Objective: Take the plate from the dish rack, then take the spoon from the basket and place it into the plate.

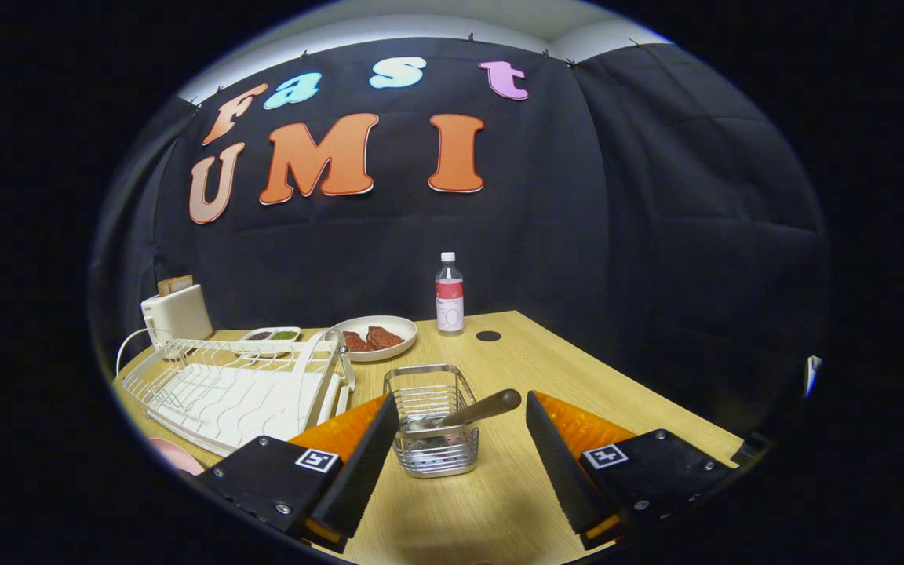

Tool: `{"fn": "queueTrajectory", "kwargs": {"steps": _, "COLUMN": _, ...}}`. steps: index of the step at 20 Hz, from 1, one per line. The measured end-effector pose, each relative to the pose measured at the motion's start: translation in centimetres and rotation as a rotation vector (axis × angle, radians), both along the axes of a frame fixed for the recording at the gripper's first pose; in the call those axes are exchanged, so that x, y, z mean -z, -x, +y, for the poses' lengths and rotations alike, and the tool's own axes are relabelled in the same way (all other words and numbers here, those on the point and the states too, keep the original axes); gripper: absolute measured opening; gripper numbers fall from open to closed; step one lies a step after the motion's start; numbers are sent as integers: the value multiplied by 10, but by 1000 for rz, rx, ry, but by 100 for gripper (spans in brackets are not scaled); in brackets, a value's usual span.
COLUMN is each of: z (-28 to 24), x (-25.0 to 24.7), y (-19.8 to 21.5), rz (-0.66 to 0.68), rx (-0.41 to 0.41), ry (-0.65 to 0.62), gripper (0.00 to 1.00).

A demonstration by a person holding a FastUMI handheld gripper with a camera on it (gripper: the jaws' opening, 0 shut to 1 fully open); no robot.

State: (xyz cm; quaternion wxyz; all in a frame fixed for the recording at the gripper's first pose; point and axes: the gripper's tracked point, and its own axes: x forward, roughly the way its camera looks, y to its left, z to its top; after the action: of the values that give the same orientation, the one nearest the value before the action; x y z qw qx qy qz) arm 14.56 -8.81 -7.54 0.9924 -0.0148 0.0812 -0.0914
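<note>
One spoon (477,410) leans in one wire basket (429,420) on the surface (577,377), handle pointing up and right. The gripper (460,463) is wide open, empty, flanking the basket.

Black gripper (460,451), orange-backed fingers

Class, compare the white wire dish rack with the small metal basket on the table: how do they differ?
The white wire dish rack is wide, low and looks empty; the small metal basket is narrow, deep and holds a brown-handled spoon. The rack lies beside the open gripper; the basket sits between its fingers. Both rest on the wooden table.
</note>
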Motion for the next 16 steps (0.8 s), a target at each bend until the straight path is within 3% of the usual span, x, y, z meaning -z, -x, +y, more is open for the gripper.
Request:
{"fn": "queueTrajectory", "kwargs": {"steps": 5, "z": 0, "x": 2, "y": -19, "rz": -18, "rx": -15, "ry": -38, "gripper": 96}}
{"fn": "queueTrajectory", "kwargs": {"steps": 9, "z": -4, "x": 2, "y": -28, "rz": -38, "rx": -7, "ry": -56, "gripper": 73}}
{"fn": "queueTrajectory", "kwargs": {"steps": 14, "z": 2, "x": 8, "y": -33, "rz": -25, "rx": -22, "ry": -61, "gripper": 35}}
{"fn": "queueTrajectory", "kwargs": {"steps": 16, "z": 15, "x": 3, "y": -33, "rz": -36, "rx": -61, "ry": -84, "gripper": 25}}
